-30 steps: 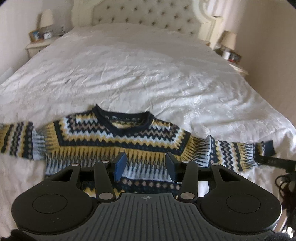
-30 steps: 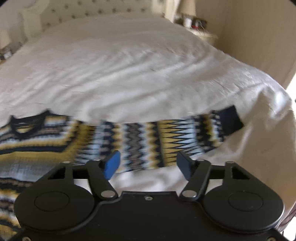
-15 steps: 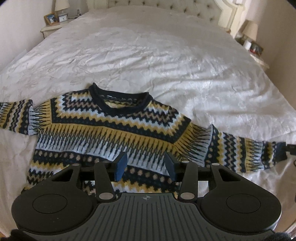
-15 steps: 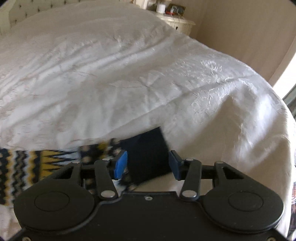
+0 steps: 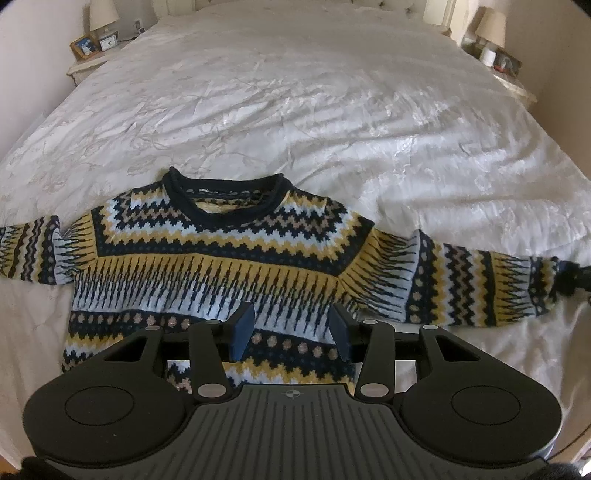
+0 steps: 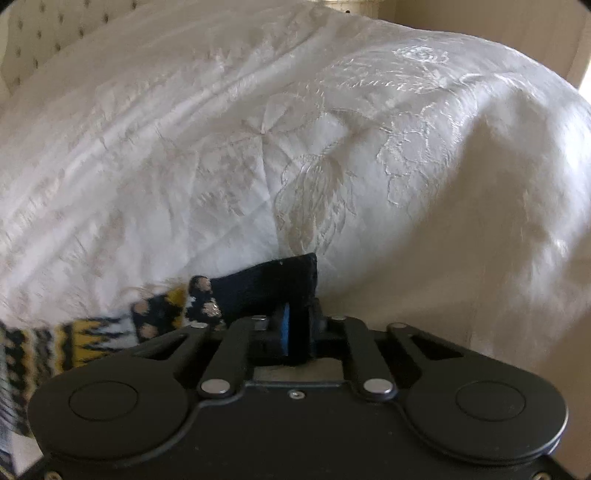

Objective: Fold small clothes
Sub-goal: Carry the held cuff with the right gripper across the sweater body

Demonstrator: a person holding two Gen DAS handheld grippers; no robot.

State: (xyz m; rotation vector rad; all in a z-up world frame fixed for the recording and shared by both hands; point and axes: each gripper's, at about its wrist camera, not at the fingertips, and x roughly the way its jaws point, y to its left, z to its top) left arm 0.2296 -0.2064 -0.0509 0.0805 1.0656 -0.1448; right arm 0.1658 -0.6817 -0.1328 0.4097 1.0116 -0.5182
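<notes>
A patterned knit sweater (image 5: 218, 266) is being shown spread flat, front up, on the near part of a white bedspread (image 5: 314, 110), its collar (image 5: 223, 194) pointing toward 12 o'clock and its hem toward 6 o'clock in the left wrist view. Its long axis, sleeve tip to sleeve tip, is being laid across from 9 o'clock to 3 o'clock. The right sleeve (image 5: 480, 284) is being stretched out toward 3 o'clock, where its dark cuff (image 6: 266, 284) is being pinched between the narrowly closed jaws of the right gripper (image 6: 295, 332); the cuff is seen rising toward 12 o'clock from those jaws in the right wrist view, with the sleeve trailing off toward 8 o'clock. The left gripper (image 5: 291, 332) is being held above the lower body of the garment with its jaws spread wide and nothing between them. The right hand is therefore the nearer one to the sleeve end, and the coming move is judged to be a carry of that cuff along the long axis, toward 9 o'clock and over the chest. Beyond the garment, two bedside lamps (image 5: 103, 14) are being shown at 11 and 1 o'clock.
</notes>
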